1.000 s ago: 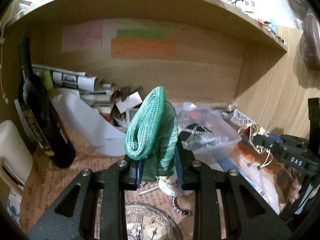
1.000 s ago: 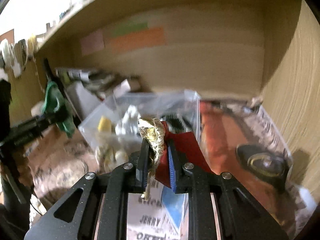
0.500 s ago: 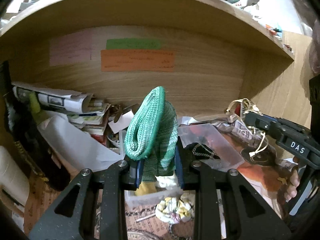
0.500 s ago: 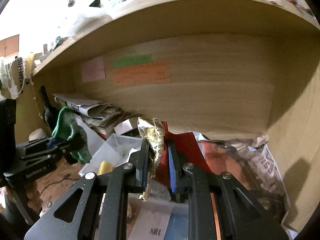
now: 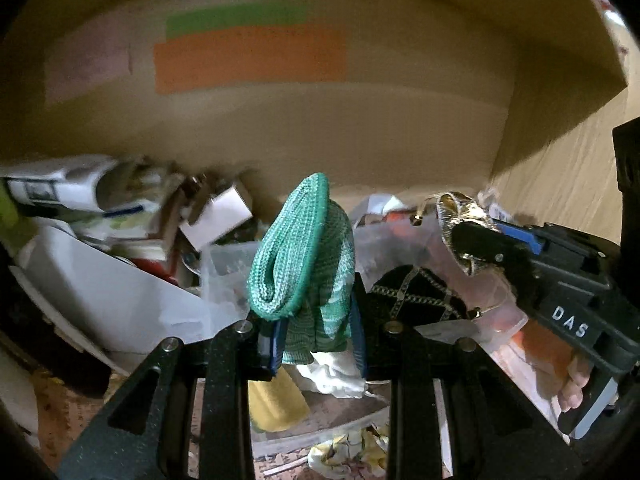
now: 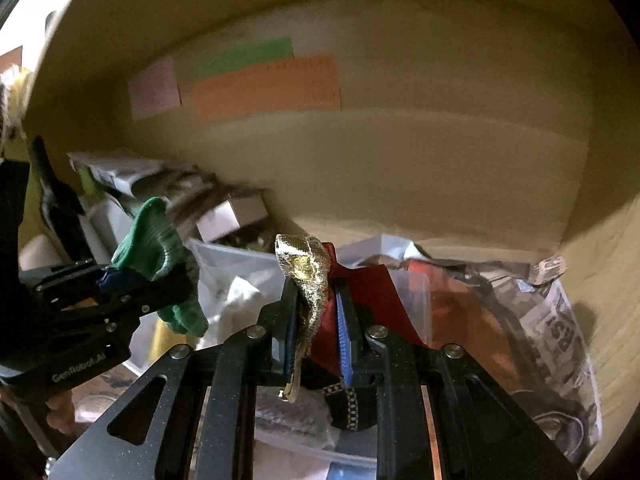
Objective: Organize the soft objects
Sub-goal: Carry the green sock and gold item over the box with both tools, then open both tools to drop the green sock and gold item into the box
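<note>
Left wrist: ribbed knit glove clamped.

Blurred paper stack at left.

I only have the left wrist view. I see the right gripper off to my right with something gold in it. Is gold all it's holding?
Observer: No. In the right wrist view, the right gripper is shut on the gold fabric, and a red cloth sits between its fingers too.
Operator: What's under that gripper?
Observer: A black band with gold trim lies just below its fingers.
Operator: And my green knit cloth?
Observer: From the side, the green knit cloth sticks up above the left gripper, and a tail of it also droops down past the fingers.
</note>
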